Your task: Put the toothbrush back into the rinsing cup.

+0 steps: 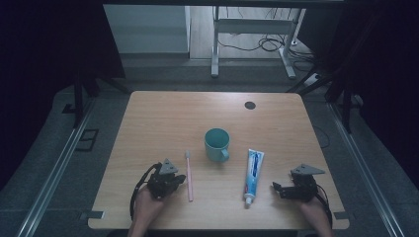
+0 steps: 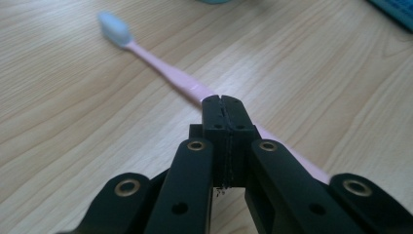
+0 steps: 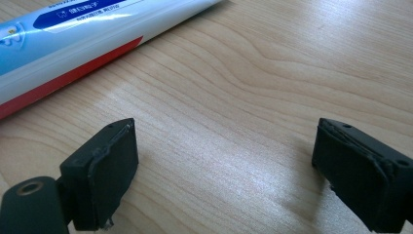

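Toothbrush [image 2: 165,73] pinched in closed left gripper [image 2: 224,105], teal mug [image 1: 217,144] far right, toothpaste tube [image 1: 254,175] beside wide-open right gripper [image 3: 224,161], wooden table [image 1: 163,118].

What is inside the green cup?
From above, the teal mug looks empty; only its teal inside wall shows. The near rim covers part of the bottom, so something small lying there can't be ruled out.

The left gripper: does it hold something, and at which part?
The left gripper is shut on the toothbrush, gripping the pink handle about midway. The right gripper is open and holds nothing.
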Demonstrator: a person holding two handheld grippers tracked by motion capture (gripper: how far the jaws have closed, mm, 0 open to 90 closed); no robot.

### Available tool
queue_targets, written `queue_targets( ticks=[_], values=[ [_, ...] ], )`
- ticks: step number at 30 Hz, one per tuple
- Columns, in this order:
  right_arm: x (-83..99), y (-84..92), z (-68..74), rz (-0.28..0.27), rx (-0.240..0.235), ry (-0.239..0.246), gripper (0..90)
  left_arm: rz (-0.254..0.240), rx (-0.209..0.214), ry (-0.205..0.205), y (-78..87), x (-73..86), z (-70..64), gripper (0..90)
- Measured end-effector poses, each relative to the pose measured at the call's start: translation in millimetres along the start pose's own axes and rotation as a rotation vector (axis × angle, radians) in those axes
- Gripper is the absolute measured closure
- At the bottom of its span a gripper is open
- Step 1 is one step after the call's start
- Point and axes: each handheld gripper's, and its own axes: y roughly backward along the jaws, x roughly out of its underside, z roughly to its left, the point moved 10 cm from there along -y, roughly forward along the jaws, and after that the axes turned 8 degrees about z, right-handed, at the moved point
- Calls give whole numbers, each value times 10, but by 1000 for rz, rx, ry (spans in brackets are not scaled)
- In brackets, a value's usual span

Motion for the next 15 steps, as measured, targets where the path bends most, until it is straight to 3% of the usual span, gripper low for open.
queue_targets(
  ticks=[3, 15],
  values=[
    [-1, -1, 0, 0, 0, 1, 95, 7, 24, -24, -38, -31, -98, 896],
    [-4, -2, 1, 0, -1, 2, 95, 26, 67, -46, -154, -54, -278, 894]
  ],
)
